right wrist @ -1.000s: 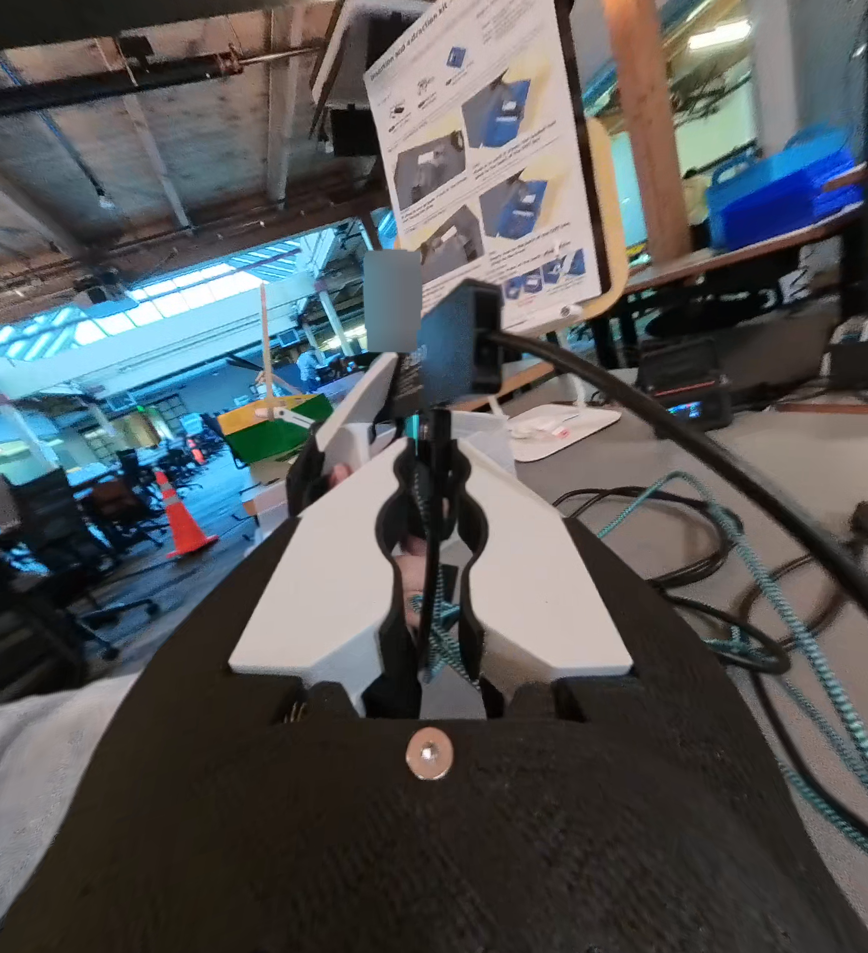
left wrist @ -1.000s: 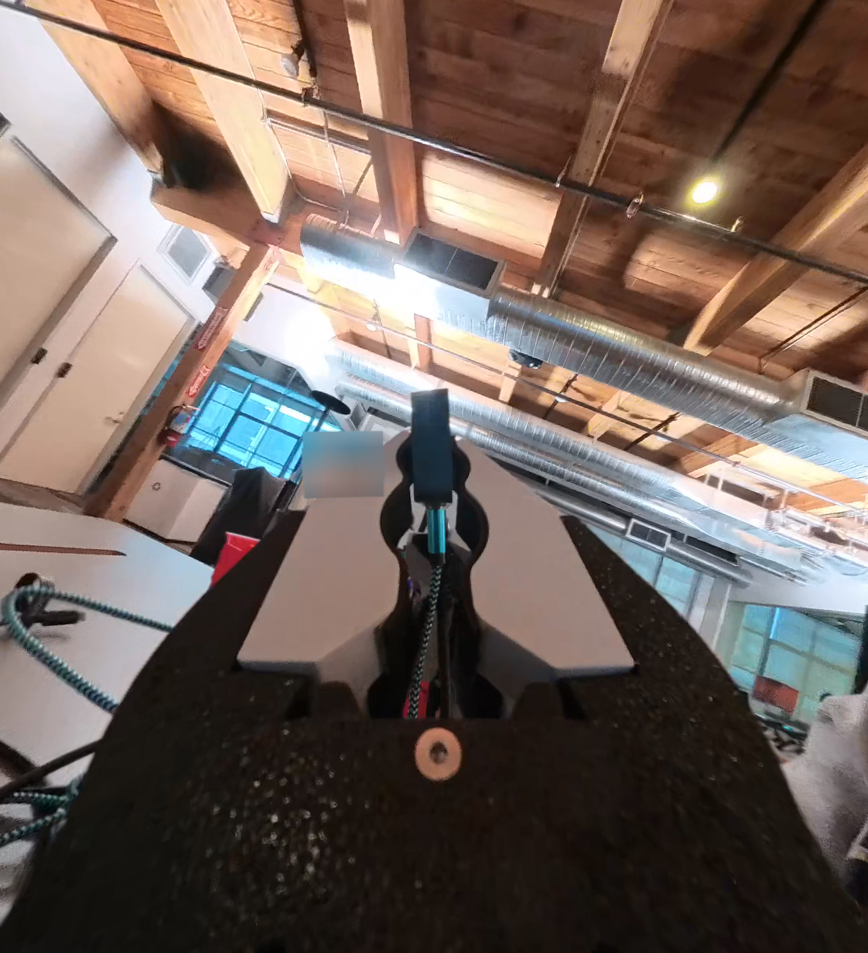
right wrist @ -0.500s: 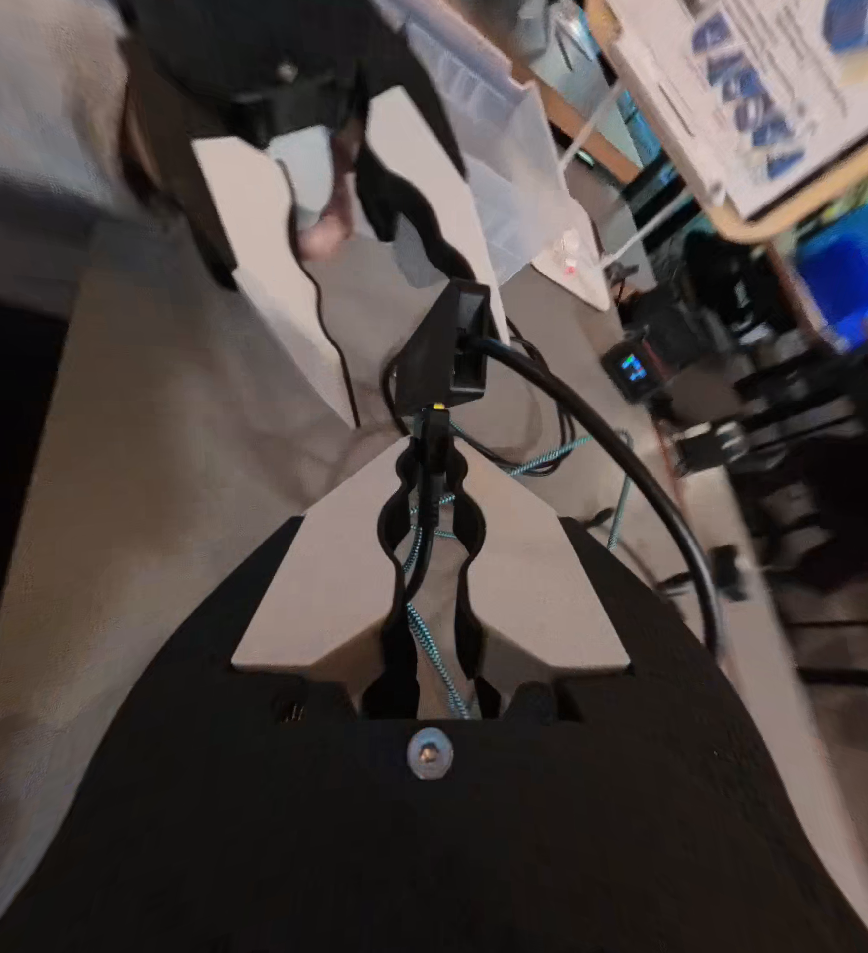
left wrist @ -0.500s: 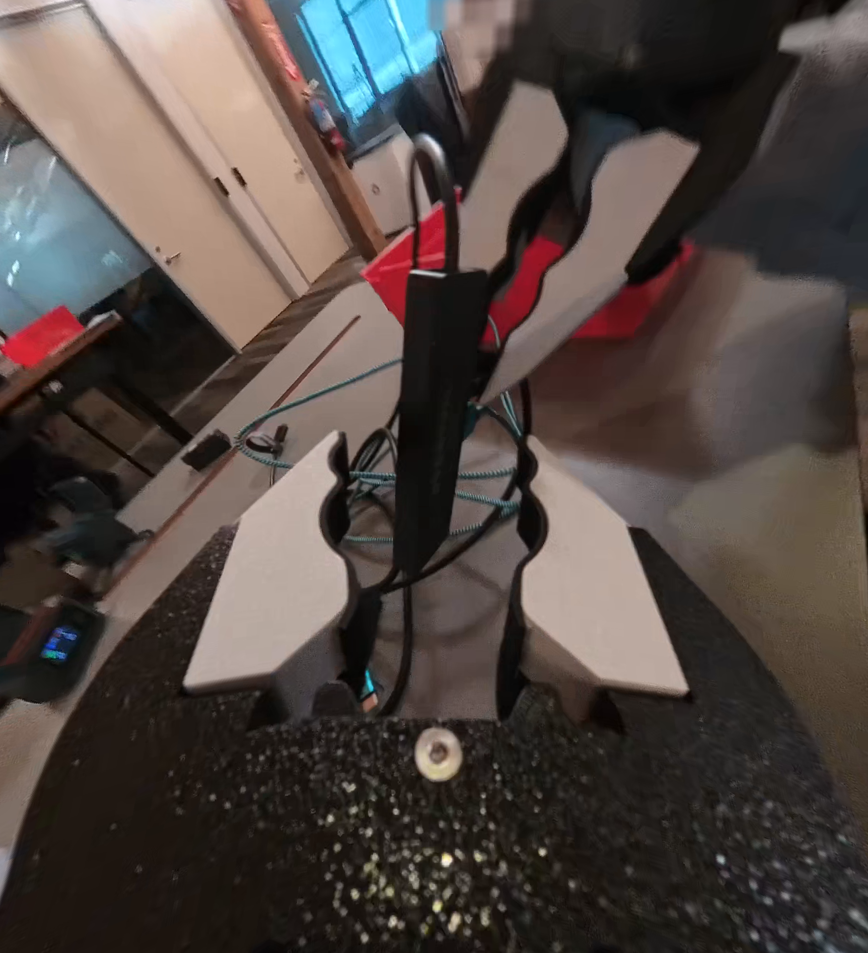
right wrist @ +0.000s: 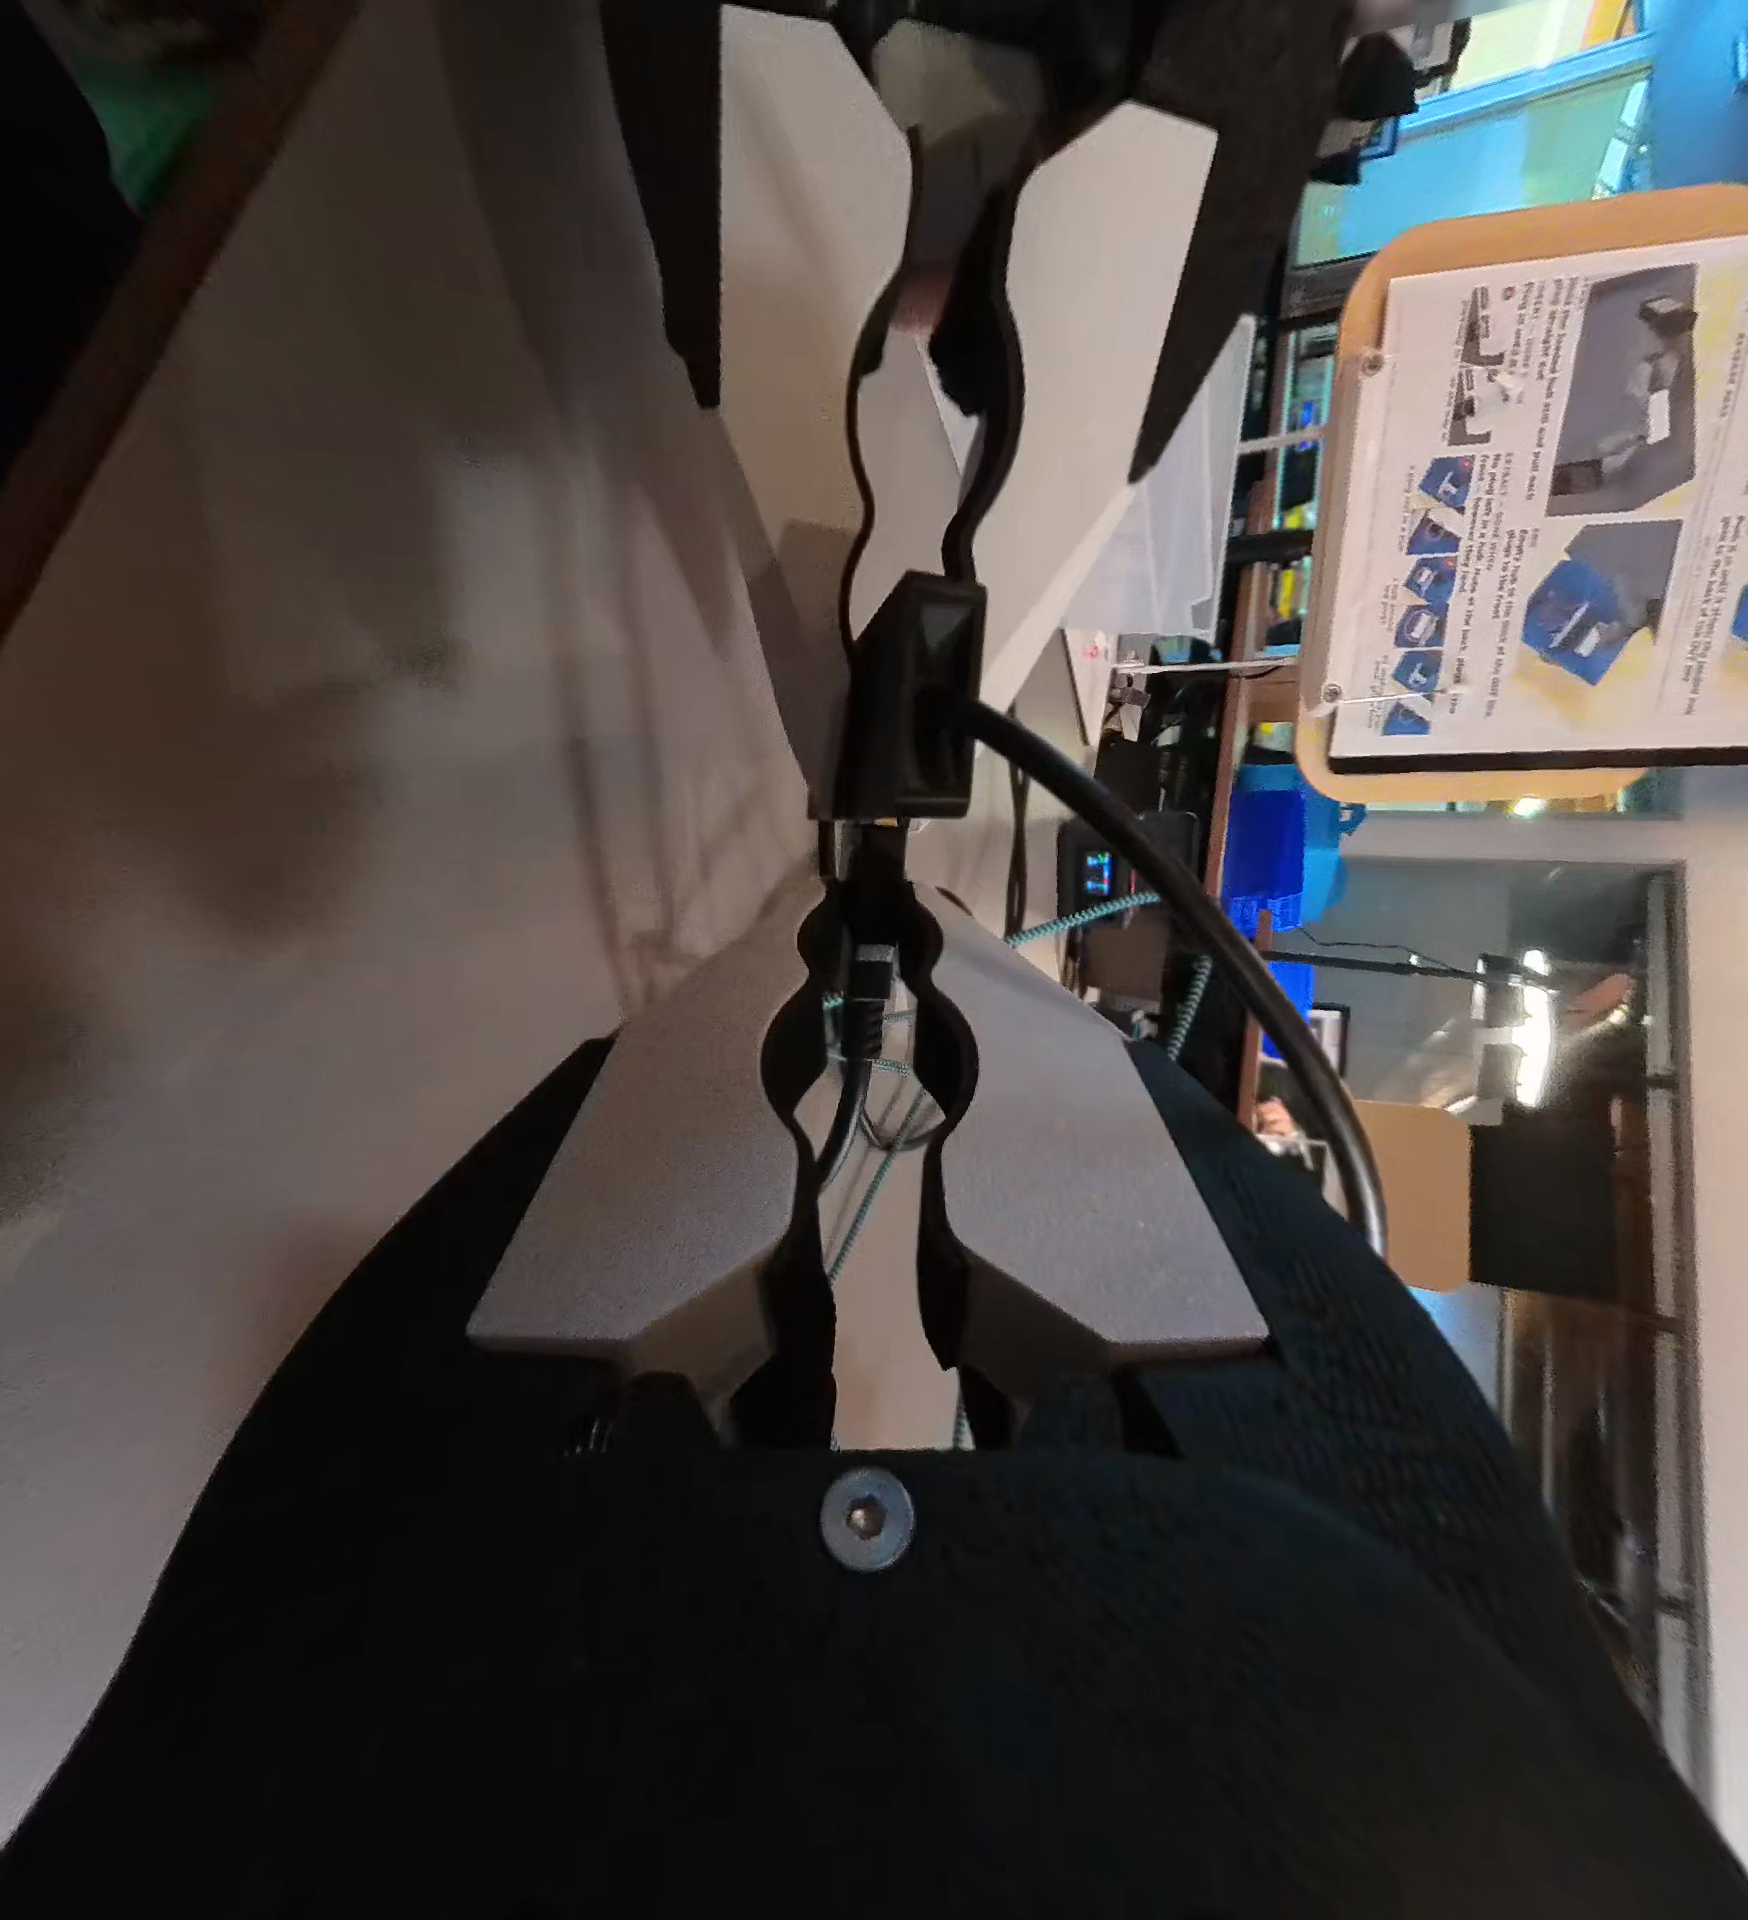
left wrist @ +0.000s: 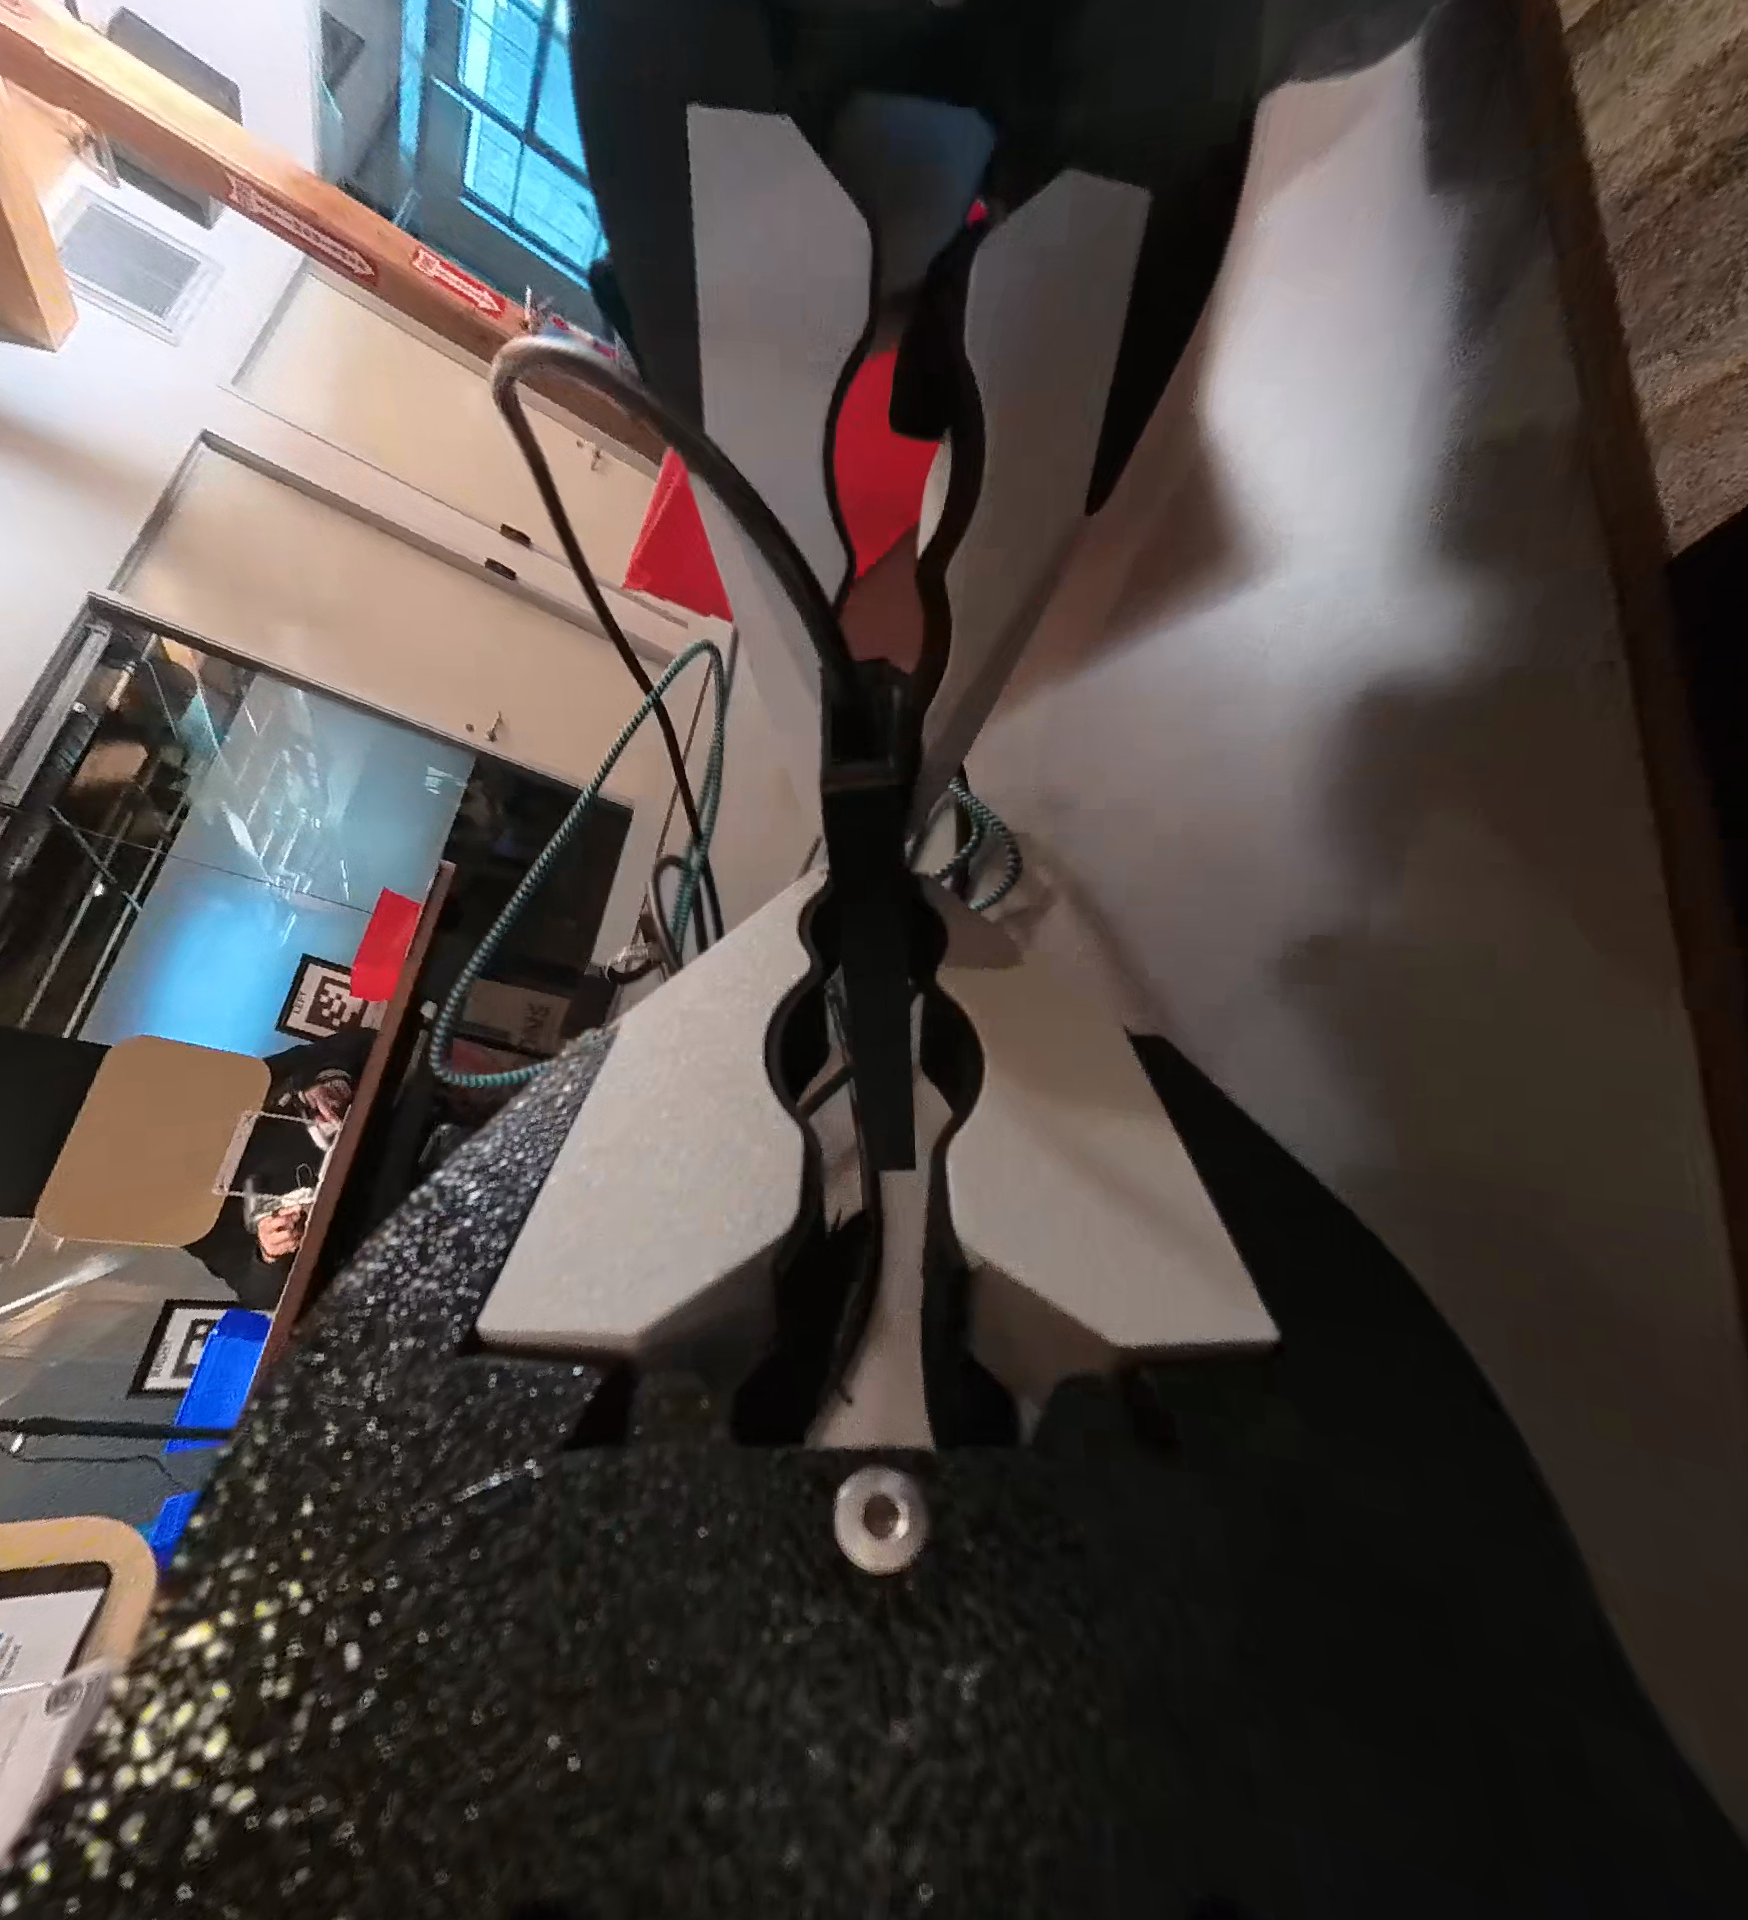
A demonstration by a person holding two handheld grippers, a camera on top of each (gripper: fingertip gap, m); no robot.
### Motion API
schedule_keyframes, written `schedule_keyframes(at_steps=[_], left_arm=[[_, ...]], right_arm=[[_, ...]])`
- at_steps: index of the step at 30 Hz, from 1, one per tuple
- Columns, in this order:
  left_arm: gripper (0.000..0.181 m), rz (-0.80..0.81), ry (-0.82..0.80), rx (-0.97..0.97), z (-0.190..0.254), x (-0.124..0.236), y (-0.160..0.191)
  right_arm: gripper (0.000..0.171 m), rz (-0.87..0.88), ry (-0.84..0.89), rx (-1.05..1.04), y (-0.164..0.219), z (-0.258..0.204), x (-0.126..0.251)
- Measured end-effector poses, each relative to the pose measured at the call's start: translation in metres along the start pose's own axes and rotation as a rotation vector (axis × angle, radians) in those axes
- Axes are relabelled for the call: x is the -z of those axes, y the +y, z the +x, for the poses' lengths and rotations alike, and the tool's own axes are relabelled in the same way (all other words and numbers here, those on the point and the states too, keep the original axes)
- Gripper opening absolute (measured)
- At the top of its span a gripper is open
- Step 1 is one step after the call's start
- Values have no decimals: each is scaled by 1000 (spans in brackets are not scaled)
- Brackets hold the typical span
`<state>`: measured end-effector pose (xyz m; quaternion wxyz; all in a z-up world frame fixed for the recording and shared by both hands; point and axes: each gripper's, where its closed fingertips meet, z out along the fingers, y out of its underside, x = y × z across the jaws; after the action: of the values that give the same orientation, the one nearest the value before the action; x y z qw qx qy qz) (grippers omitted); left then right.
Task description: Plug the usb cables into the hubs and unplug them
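Left gripper (left wrist: 865, 914) is clamped on the slim rigid light hub (left wrist: 875, 997) above the surface (left wrist: 1369, 831), right gripper (right wrist: 870, 914) pinching the plug (right wrist: 868, 966) at its port; grip hard bodies, never the floppy cable (right wrist: 1192, 935).

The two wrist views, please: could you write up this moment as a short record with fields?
left tongs: shut on the black USB hub
right tongs: shut on the black USB plug
alignment: both tongs face each other, tip to tip
plug and hub: plug meets the hub's end; seating depth unclear
hub cable: thick, black, arcs away sideways
braided teal cable: trails over the white table
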<state>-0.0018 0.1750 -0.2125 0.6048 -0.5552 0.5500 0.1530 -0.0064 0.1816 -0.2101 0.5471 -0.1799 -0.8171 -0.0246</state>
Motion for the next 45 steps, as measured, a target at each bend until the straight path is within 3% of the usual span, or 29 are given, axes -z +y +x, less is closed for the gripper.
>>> schedule_keyframes(at_steps=[17,19,20,21,23,25,29,35,37,45], left_arm=[[8,92,129,112,21,6,3],[8,-19,55,167,0,18,43],[8,11,61,271,-8,22,46],[8,67,75,328,-10,19,35],[8,53,109,229,4,7,27],[9,22,42,205,-5,8,35],[7,43,-162,396,-53,23,53],[7,116,-370,511,-92,48,60],[7,107,-385,525,-94,49,63],[8,103,-463,550,-105,59,69]], right_arm=[[8,250,-50,-269,-13,-24,-6],[7,134,33,-286,28,-10,1],[7,182,26,-428,39,-2,10],[6,260,10,-542,33,5,13],[7,271,-5,-449,16,-1,2],[7,243,3,-391,12,-10,-5],[7,295,-14,-432,7,-6,3],[7,220,-306,-499,1,-13,29],[7,178,-270,-512,6,2,38],[7,23,306,-526,42,167,114]])
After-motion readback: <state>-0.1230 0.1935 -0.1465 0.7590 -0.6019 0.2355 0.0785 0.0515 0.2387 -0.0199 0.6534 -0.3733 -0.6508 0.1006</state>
